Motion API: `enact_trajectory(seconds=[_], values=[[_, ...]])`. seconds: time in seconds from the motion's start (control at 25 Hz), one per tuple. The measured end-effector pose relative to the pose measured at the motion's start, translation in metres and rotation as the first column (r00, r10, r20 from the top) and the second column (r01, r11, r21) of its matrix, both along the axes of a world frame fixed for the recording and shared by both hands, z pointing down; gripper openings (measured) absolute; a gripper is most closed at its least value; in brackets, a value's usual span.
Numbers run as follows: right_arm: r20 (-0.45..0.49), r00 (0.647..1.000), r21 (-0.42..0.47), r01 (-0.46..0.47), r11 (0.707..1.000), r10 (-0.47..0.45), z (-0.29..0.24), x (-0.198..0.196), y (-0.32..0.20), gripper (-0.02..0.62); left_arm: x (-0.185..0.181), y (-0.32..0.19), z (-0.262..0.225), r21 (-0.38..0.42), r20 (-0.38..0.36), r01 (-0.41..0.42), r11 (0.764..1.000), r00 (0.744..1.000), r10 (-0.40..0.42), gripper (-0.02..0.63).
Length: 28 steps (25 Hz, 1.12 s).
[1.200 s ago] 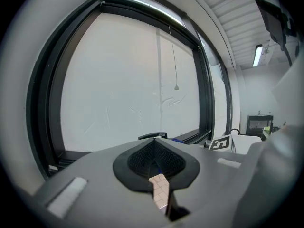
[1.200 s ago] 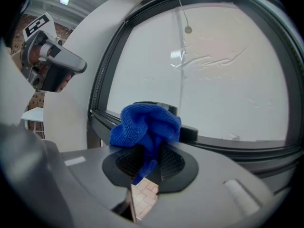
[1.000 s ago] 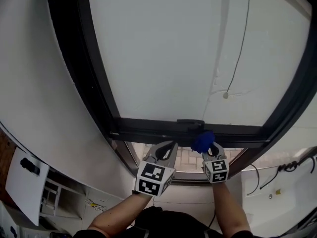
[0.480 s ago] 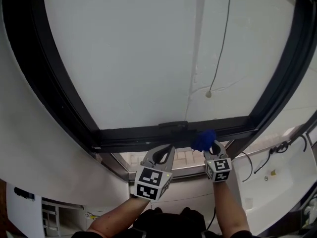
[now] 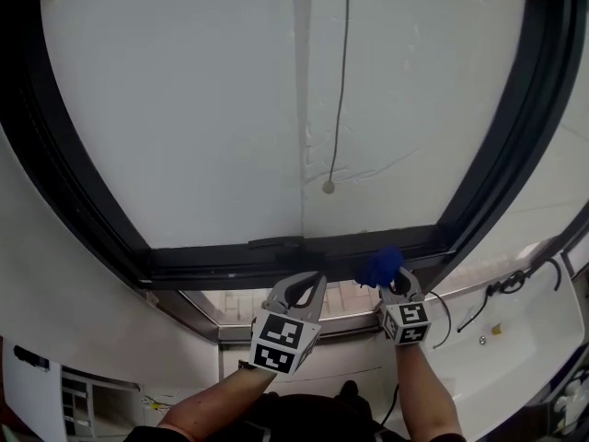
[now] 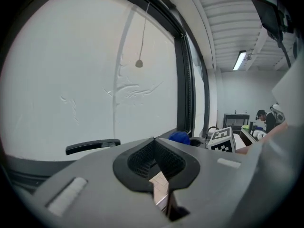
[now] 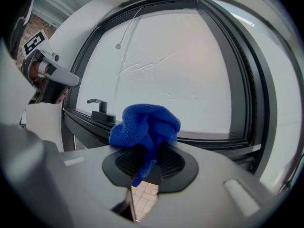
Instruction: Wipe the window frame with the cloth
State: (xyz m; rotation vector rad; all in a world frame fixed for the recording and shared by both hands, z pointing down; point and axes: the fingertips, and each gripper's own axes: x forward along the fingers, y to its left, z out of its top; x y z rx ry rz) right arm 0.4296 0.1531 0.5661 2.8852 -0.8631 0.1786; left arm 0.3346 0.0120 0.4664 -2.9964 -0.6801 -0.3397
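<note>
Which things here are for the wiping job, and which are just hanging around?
For the job:
- blue cloth
- right gripper, shut on the cloth
- window frame

Just there:
- pull cord
- window handle
- left gripper, shut and empty

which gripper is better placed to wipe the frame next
Right. The right gripper is shut on the cloth, up at the bottom rail of the frame. The left gripper is shut with nothing in it.
</note>
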Motion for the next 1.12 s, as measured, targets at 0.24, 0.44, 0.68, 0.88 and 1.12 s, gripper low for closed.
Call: enact_trajectory(seconds=[0.24, 0.44, 0.68, 0.88, 1.12], values=[[-0.021, 1.0, 0.038, 0.018, 0.999, -0.018, 0.002, 0.015, 0.046, 0.078, 0.025, 0.058, -0.004, -0.001, -0.007, 0.01, 1.0, 1.0, -0.01, -0.006], [-0.021, 1.0, 0.048, 0.019, 0.999, -0.018, 0.0, 0.027, 0.082, 0.078, 0.044, 0.092, -0.003, -0.005, -0.007, 0.024, 1.0, 1.0, -0.024, -0.006], [-0.024, 1.0, 0.025, -0.016, 1.0, 0.016, -0.005, 0.038, 0.122, 0.078, 0.06, 0.134, 0.005, -0.03, 0.01, 0.018, 0.999, 1.0, -0.017, -0.006], [-0.041, 0.998, 0.066, -0.043, 0.997, 0.046, -0.001, 0.052, 0.157, 0.078, 0.07, 0.16, 0.004, -0.029, -0.003, 0.014, 0.999, 1.0, -0.014, -0.006], [-0.064, 0.998, 0.022, -0.024, 0.999, 0.026, 0.008, 0.057, 0.173, 0.08, 0.078, 0.179, 0.007, -0.035, -0.002, 0.023, 0.999, 1.0, -0.023, -0.006]])
